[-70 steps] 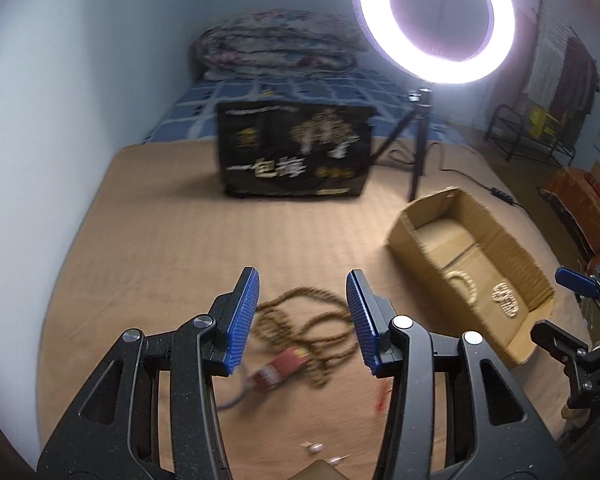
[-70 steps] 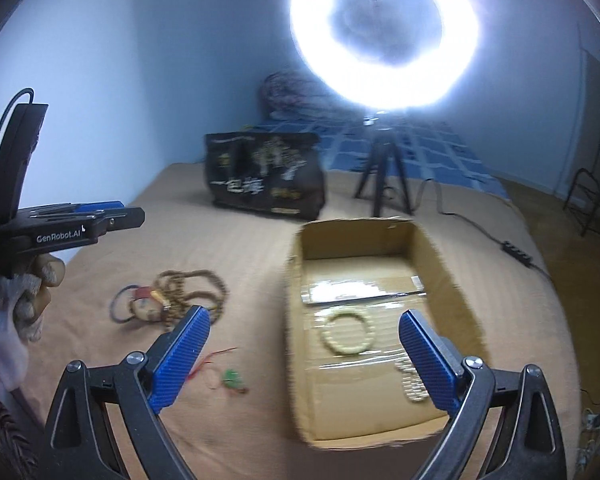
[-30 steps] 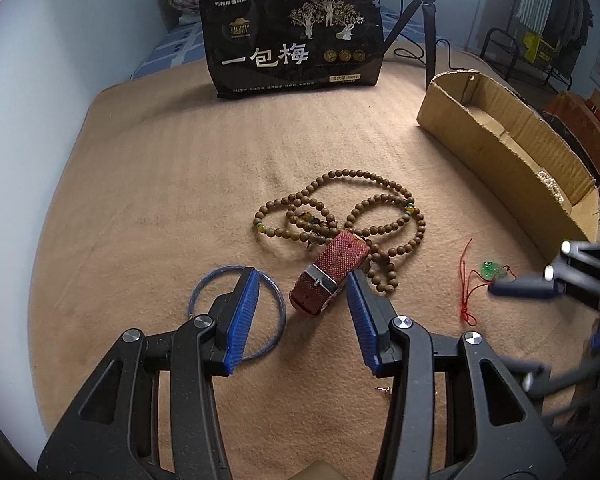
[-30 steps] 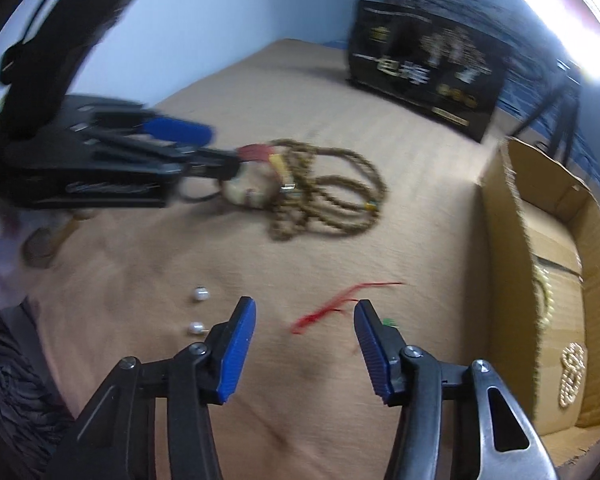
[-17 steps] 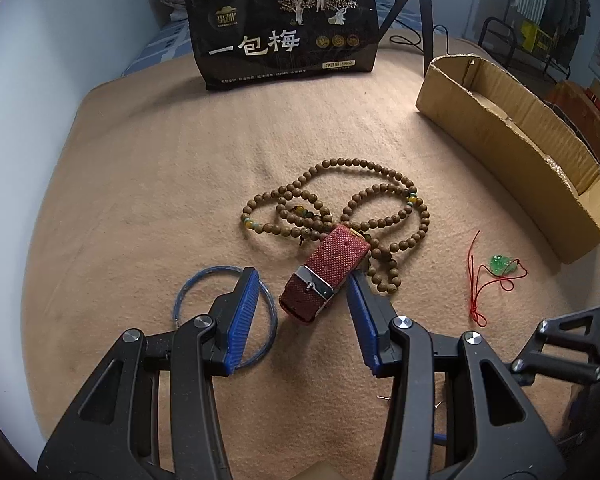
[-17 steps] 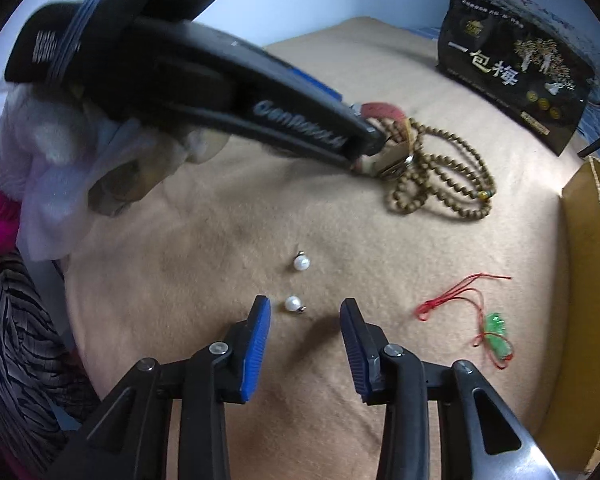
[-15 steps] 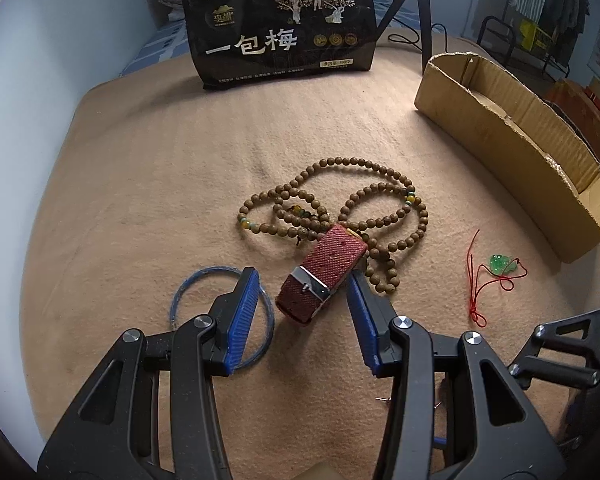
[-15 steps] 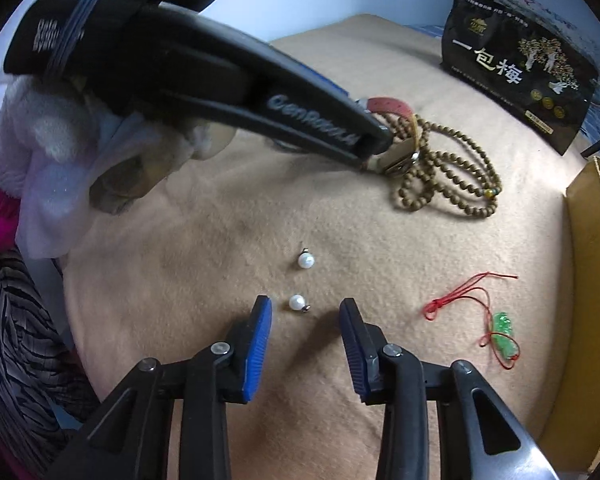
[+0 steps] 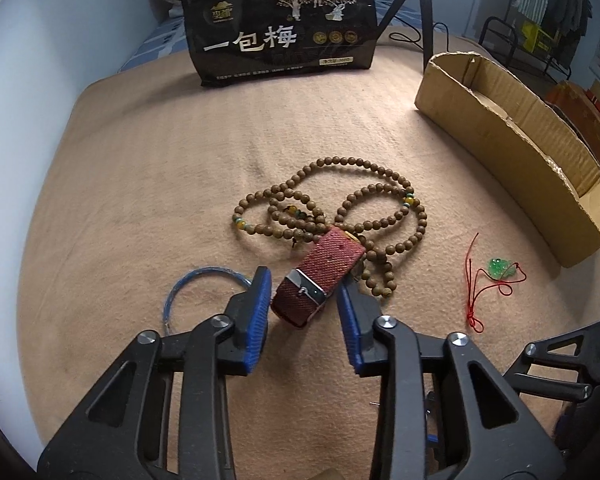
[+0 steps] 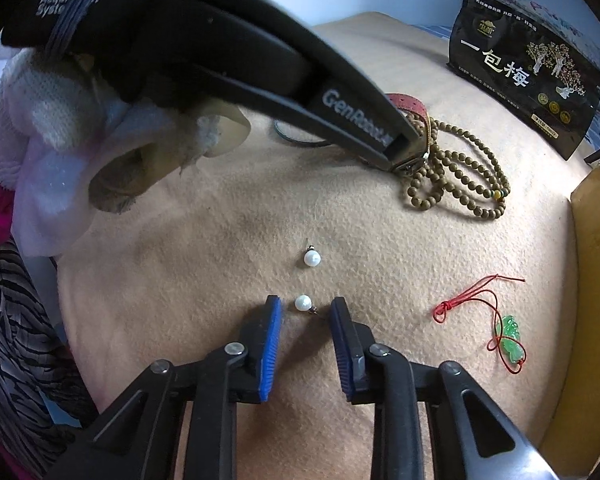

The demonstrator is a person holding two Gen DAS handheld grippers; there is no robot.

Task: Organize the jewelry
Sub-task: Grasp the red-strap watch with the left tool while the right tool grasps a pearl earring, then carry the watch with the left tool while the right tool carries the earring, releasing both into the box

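My left gripper [image 9: 302, 292] is open with its blue pads on either side of a red woven watch strap [image 9: 320, 274], which lies on a brown bead necklace [image 9: 340, 208] on the tan blanket. My right gripper [image 10: 306, 312] is open, low over the blanket, with a white pearl earring [image 10: 303, 303] between its fingertips. A second pearl earring [image 10: 311, 258] lies just beyond. The left gripper's body [image 10: 260, 60] crosses the top of the right wrist view, its tip at the strap [image 10: 408, 106].
A thin blue ring [image 9: 204, 292] lies left of the strap. A green pendant on red cord [image 9: 498, 268] [image 10: 510, 338] lies to the right. A cardboard box [image 9: 512, 140] stands at the right. A black snack bag [image 9: 280, 28] stands at the back.
Both grippers have come down close to the blanket. The left has closed in around the red strap. The right has moved left from the red cord to the near pearl earring.
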